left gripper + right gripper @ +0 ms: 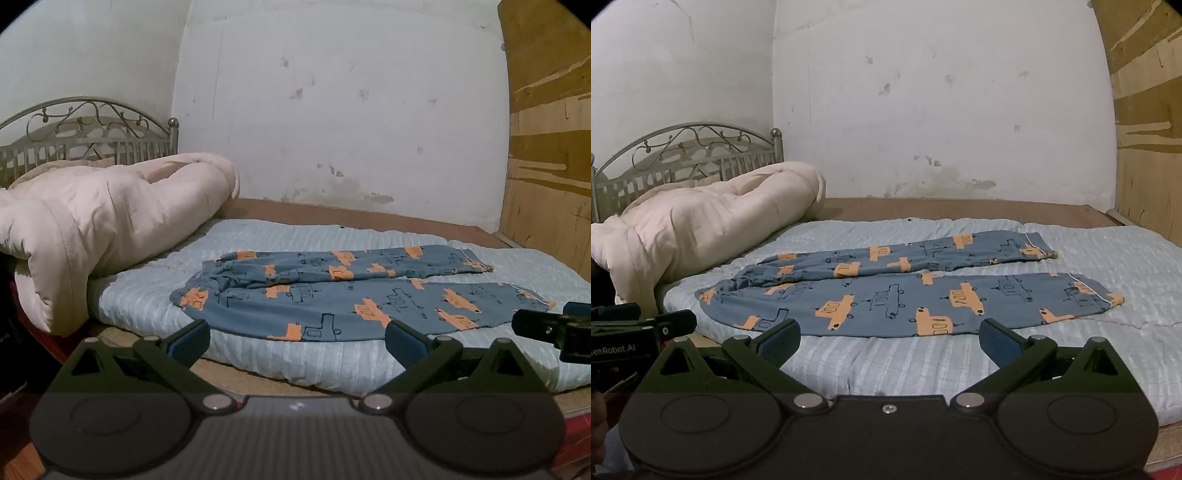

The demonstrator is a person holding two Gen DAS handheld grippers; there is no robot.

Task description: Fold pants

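Observation:
Blue pants [354, 295] printed with orange vehicles lie spread flat on a pale blue mattress pad [258, 354], waistband to the left, both legs running right. In the right wrist view the same pants [908, 295] fill the middle. My left gripper [297, 341] is open just short of the near edge of the pants, near the waist end, nothing between its fingers. My right gripper [890, 341] is open too, over the pad just in front of the near leg. Each gripper shows at the edge of the other's view: the right gripper [554, 328] and the left gripper [642, 325].
A bulky cream comforter [92, 225] is heaped at the left by the metal headboard [88, 129]. A white wall stands behind the bed and a plywood panel [550, 147] on the right. Bare wooden bed base [369, 216] shows beyond the pad.

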